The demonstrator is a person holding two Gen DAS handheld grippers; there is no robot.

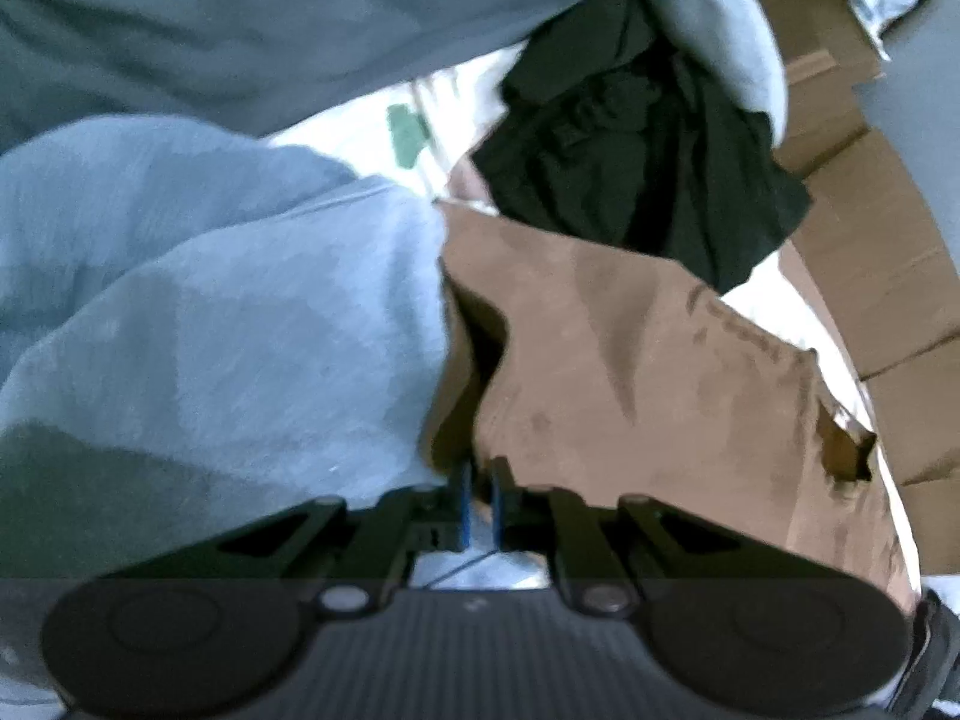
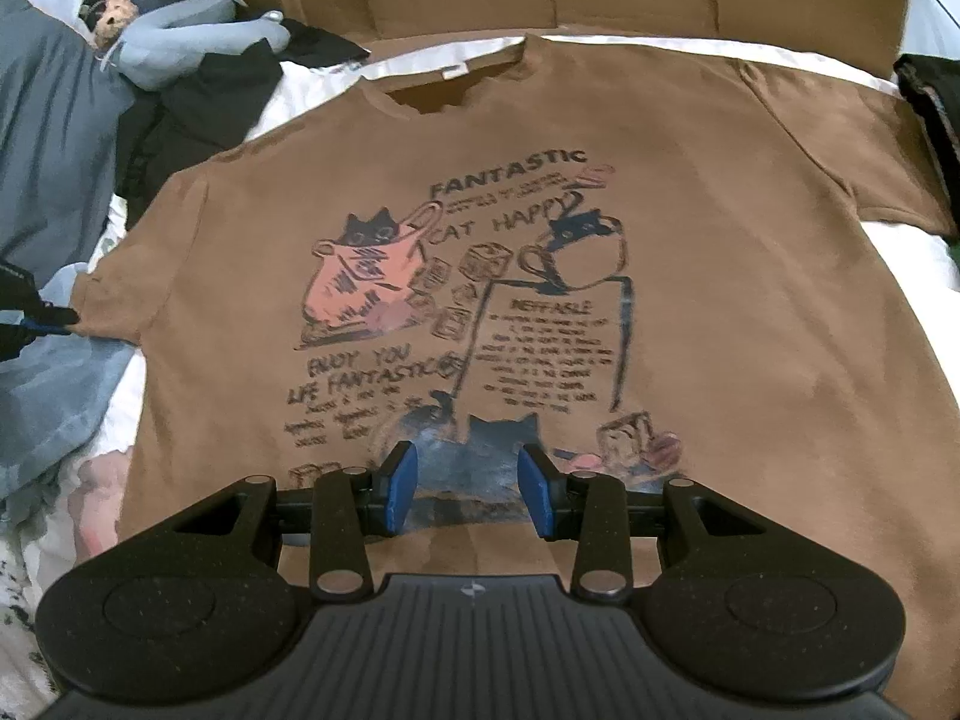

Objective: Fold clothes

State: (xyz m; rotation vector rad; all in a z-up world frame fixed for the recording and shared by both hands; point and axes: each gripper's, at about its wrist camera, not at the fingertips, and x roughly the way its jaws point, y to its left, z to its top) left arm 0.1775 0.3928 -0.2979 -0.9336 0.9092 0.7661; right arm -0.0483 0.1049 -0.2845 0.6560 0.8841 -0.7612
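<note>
The right gripper (image 2: 468, 489), nearest the lens, hovers with its blue pads apart over the hem print of the brown T-shirt (image 2: 690, 312). That shirt, the largest thing here, lies spread face up on white bedding (image 2: 894, 252), collar at 12 o'clock. At 9 o'clock the left gripper (image 1: 478, 507) is pinched on its sleeve edge. The cloth looks light, limp and easily creased, so seams and corners are likely the best holds. A black garment (image 1: 630, 168) is bunched at 1 o'clock in the left view.

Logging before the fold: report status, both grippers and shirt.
Left gripper shut on brown T-shirt sleeve. Right gripper open above hem. Blue garment beside sleeve.
</note>
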